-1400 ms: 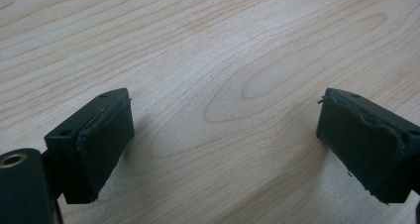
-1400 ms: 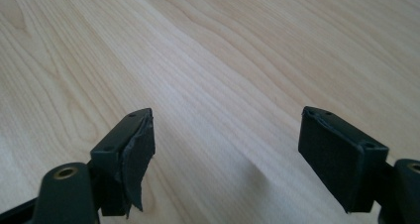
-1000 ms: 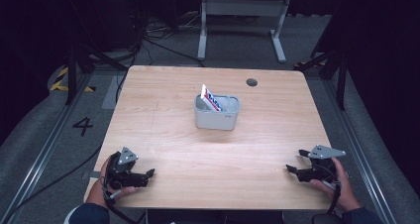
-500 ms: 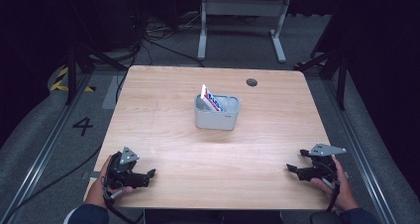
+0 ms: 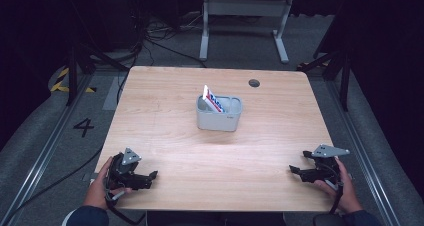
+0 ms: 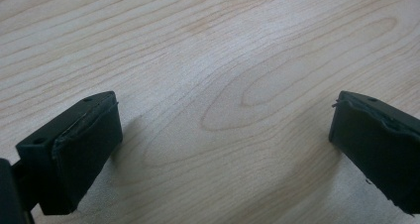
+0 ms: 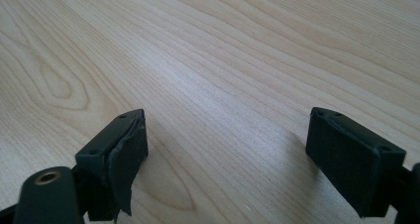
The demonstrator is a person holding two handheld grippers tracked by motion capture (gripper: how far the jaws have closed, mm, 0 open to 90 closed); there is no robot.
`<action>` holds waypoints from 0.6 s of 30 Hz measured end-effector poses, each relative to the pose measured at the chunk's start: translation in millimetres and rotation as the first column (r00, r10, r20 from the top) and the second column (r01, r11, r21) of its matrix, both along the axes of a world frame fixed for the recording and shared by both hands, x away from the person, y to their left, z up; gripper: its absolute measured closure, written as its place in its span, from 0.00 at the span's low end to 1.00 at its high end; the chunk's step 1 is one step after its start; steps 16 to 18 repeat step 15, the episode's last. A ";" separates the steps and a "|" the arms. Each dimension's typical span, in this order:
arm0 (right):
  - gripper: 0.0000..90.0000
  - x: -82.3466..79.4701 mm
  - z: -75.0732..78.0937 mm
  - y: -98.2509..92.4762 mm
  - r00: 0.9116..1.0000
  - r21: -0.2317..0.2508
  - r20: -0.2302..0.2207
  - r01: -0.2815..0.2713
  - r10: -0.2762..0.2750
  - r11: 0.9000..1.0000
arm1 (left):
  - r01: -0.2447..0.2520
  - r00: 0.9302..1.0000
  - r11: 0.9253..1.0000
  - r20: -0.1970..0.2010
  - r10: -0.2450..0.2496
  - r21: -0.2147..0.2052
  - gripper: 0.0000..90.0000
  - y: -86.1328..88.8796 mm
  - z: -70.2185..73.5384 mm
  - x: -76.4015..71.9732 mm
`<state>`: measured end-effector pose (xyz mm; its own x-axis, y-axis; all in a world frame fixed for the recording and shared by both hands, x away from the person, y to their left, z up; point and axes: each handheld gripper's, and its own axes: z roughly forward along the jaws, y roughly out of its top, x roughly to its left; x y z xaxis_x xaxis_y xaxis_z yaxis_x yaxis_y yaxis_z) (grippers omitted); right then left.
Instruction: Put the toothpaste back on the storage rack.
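Observation:
My left gripper (image 5: 150, 178) rests near the front left corner of the wooden table (image 5: 170, 136), held by a hand. In the left gripper view it (image 6: 225, 120) stands open over bare wood. My right gripper (image 5: 294, 170) sits near the front right corner, also in a hand. Its jaws have just been opening, and in the right gripper view it (image 7: 225, 130) is wide open with nothing between the pads. A grey bin (image 5: 219, 119) stands at the table's middle, far from both grippers. A white packet with red and blue print (image 5: 212, 100) leans upright inside it.
A round cable hole (image 5: 254, 83) lies in the tabletop behind the bin. Beyond the far edge stand a white metal frame (image 5: 245, 8) and loose cables on the grey floor. A floor mark "4" (image 5: 83, 127) is left of the table.

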<state>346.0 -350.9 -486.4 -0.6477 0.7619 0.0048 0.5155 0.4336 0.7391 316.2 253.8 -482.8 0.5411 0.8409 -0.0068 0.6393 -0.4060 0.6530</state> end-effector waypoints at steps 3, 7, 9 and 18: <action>0.19 0.0 0.0 -0.1 1.000 0.000 0.000 0.002 -0.002 1.000 | -0.001 1.000 1.000 0.000 0.001 0.000 0.00 -0.1 0.0 0.0; 0.19 0.0 -0.1 0.0 1.000 0.000 0.001 0.003 -0.003 1.000 | 0.005 1.000 1.000 -0.010 -0.005 -0.002 0.00 0.2 0.4 0.1; 0.19 0.0 0.0 -0.1 1.000 -0.001 0.000 0.003 -0.003 1.000 | 0.004 1.000 1.000 -0.009 -0.004 -0.002 0.00 0.2 0.4 0.1; 0.19 0.0 -0.1 -0.1 1.000 -0.001 0.001 0.004 -0.004 1.000 | 0.004 1.000 1.000 -0.010 -0.004 -0.002 0.00 0.1 0.4 0.1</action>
